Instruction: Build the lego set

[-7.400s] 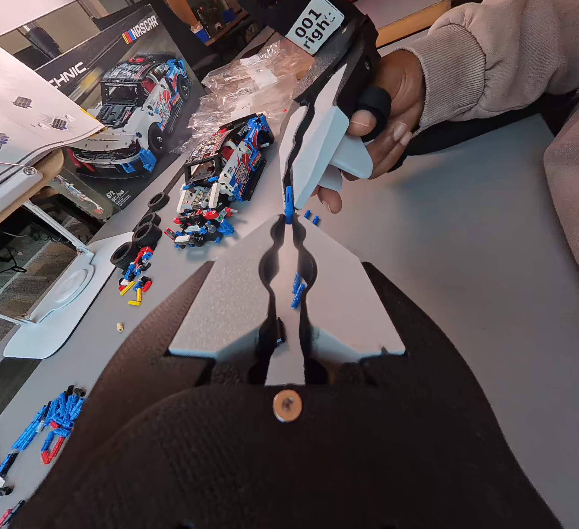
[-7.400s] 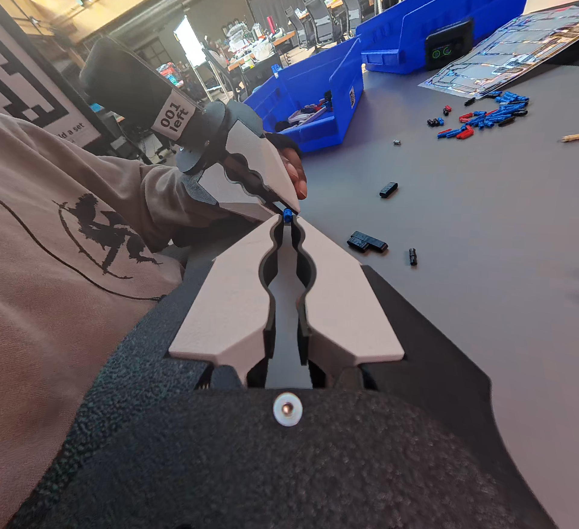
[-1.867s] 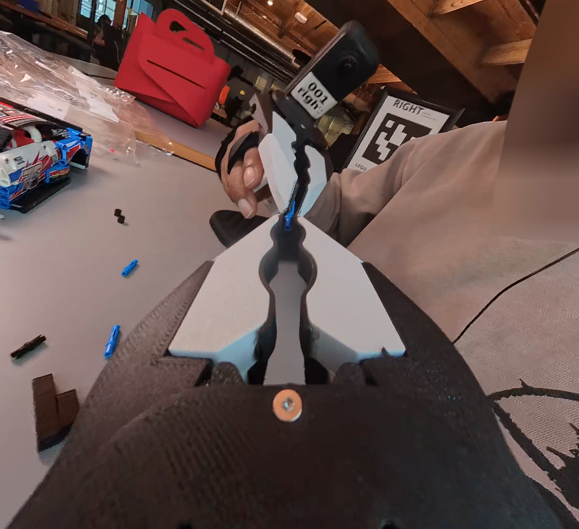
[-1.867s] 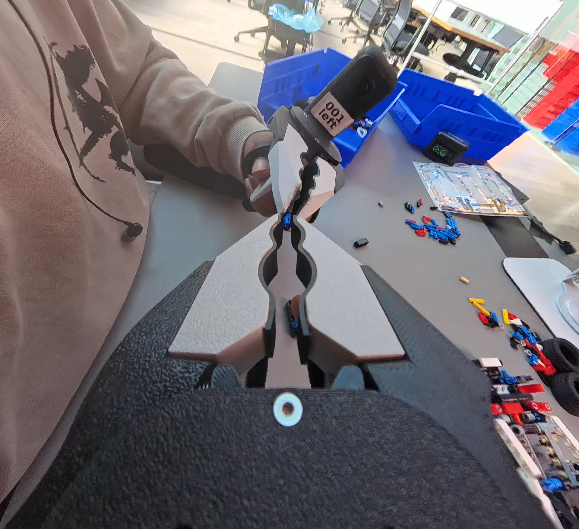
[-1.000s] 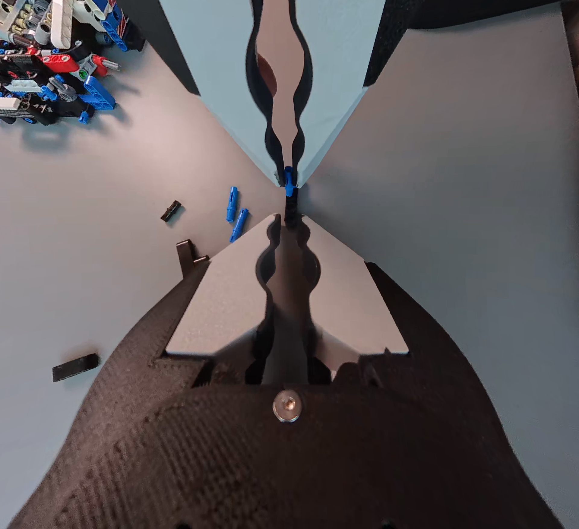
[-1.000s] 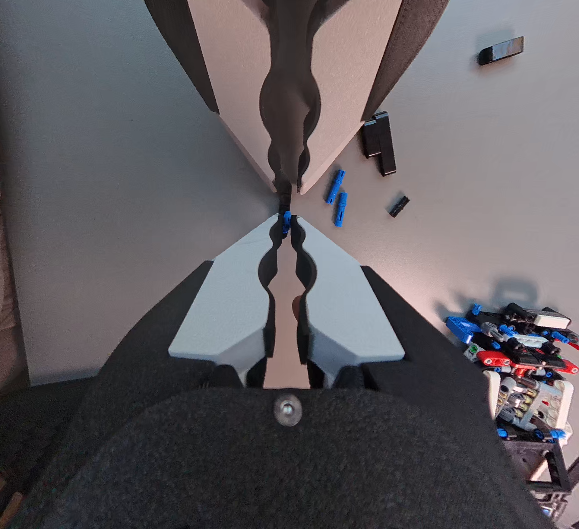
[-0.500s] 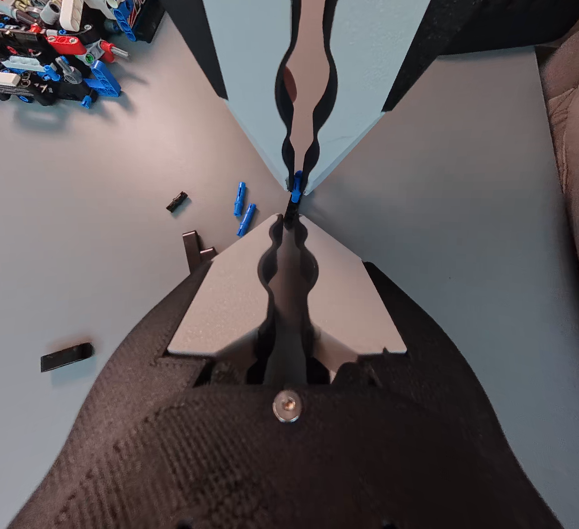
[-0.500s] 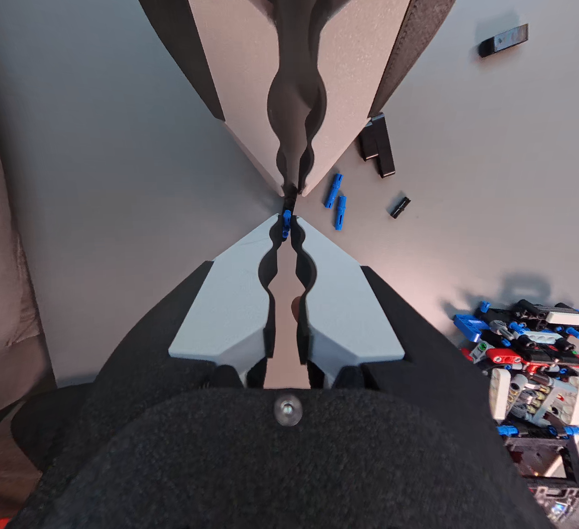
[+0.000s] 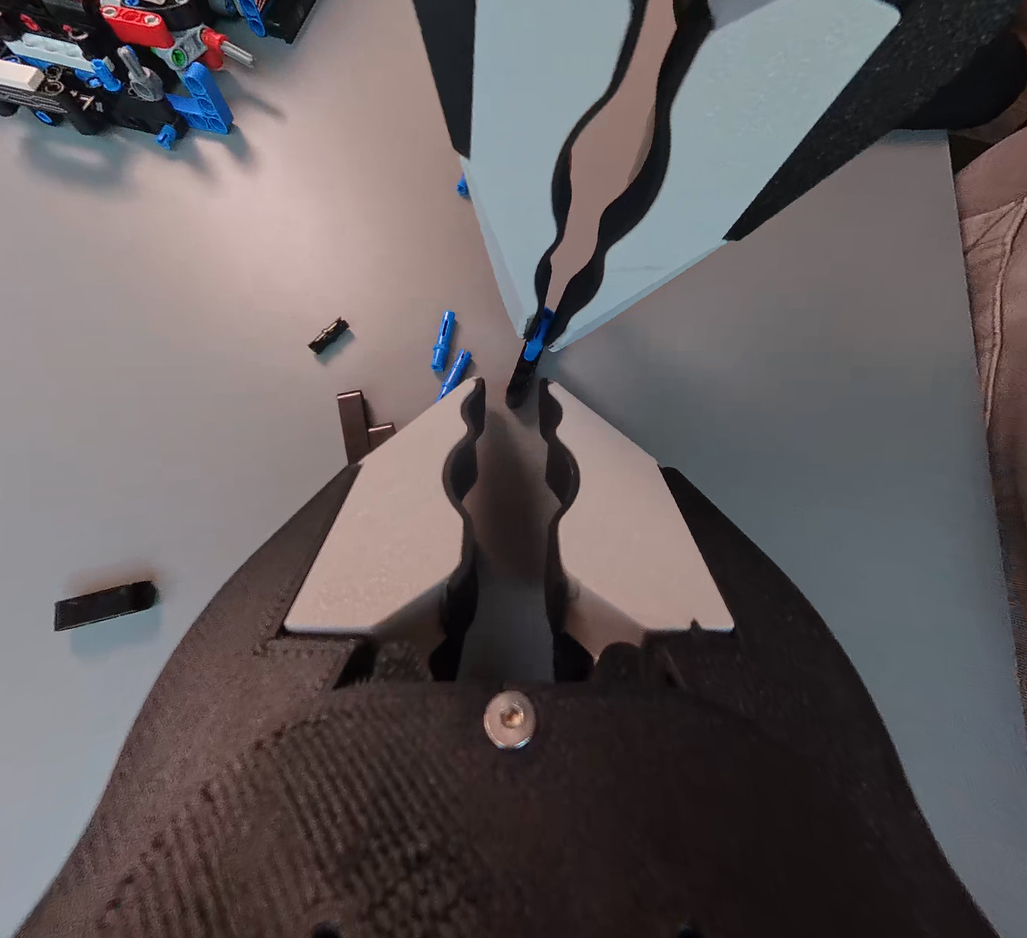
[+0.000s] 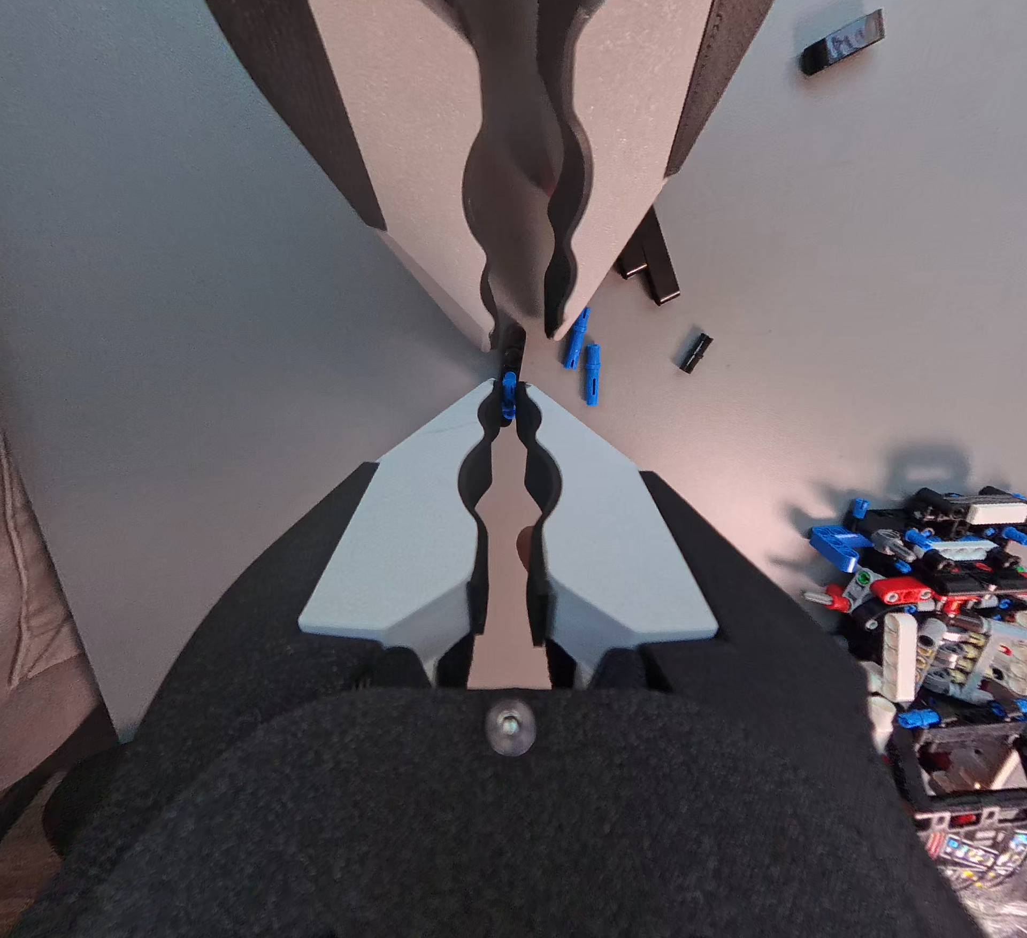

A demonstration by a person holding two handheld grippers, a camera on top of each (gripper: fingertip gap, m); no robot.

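Partly hidden: blue pin [image 10: 508, 395] pinched in my right gripper [image 10: 507, 390]; left gripper [image 9: 511, 389] parted, tips facing, straddling black piece [image 9: 519, 380].

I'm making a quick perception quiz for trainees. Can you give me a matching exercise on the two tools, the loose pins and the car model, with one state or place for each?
Things:
1. left tool
2. right tool
3. loose blue pins
4. partly built car

States or places:
a. lying side by side on the table, just off the left tool's tip
b. shut on a blue pin
c. in the far corner of the view
d. open

Pairs: 1-d, 2-b, 3-a, 4-c
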